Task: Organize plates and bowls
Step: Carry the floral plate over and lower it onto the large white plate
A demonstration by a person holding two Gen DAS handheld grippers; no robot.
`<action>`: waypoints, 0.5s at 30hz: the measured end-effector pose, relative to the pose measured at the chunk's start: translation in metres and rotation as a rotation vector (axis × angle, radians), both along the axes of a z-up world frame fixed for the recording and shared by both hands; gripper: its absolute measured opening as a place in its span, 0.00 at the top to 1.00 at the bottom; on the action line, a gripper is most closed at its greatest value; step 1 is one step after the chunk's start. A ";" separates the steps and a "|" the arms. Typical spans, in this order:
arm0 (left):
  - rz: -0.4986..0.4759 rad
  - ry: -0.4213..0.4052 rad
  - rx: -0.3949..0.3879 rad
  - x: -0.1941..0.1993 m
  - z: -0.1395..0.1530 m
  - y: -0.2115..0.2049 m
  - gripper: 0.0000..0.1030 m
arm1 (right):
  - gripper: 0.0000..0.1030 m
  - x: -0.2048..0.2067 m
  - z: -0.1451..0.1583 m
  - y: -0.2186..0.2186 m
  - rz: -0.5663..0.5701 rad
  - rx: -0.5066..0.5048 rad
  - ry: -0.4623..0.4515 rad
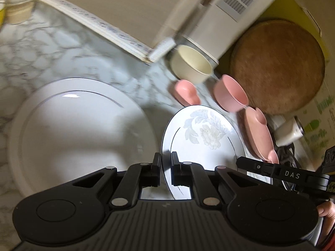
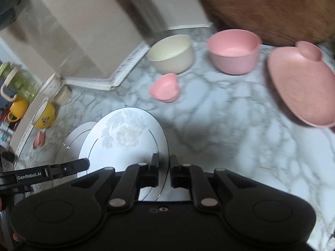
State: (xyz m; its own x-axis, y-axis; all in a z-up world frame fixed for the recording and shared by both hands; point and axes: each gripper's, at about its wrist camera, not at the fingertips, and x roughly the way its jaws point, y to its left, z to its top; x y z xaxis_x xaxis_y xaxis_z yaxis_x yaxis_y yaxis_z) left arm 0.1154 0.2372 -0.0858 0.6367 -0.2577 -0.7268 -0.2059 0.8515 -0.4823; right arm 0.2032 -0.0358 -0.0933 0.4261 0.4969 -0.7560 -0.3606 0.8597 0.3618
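Plainly both grippers, left (image 1: 166, 165) and right (image 2: 163, 167), pinch opposite rims of the flowered plate (image 1: 205, 133), carried above the counter (image 2: 230, 125) beside a bigger plate (image 1: 79, 129); it looks glazed, stiff, slippery, breakable.

Held off the desk (image 2: 240, 125) at opposite rims between left gripper (image 1: 166, 163) and right gripper (image 2: 163, 164): small plate (image 2: 125, 138), overlapping large plate (image 1: 79, 125) at its left, with two bowls (image 2: 171, 54) beyond and heart dish (image 2: 165, 87) between.
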 end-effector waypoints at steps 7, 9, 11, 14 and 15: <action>0.096 -0.003 0.011 -0.027 -0.002 0.041 0.93 | 0.90 -0.003 -0.002 0.055 0.100 -0.032 -0.020; 0.120 0.002 0.013 -0.033 -0.004 0.051 0.93 | 0.90 -0.002 -0.004 0.068 0.119 -0.035 -0.016; 0.146 0.008 0.009 -0.039 -0.006 0.062 0.93 | 0.89 -0.002 -0.005 0.082 0.142 -0.043 -0.016; 0.179 0.016 0.011 -0.047 -0.009 0.075 0.93 | 0.89 -0.003 -0.009 0.099 0.171 -0.054 -0.016; 0.188 0.019 0.012 -0.049 -0.010 0.080 0.93 | 0.89 -0.003 -0.010 0.105 0.180 -0.058 -0.017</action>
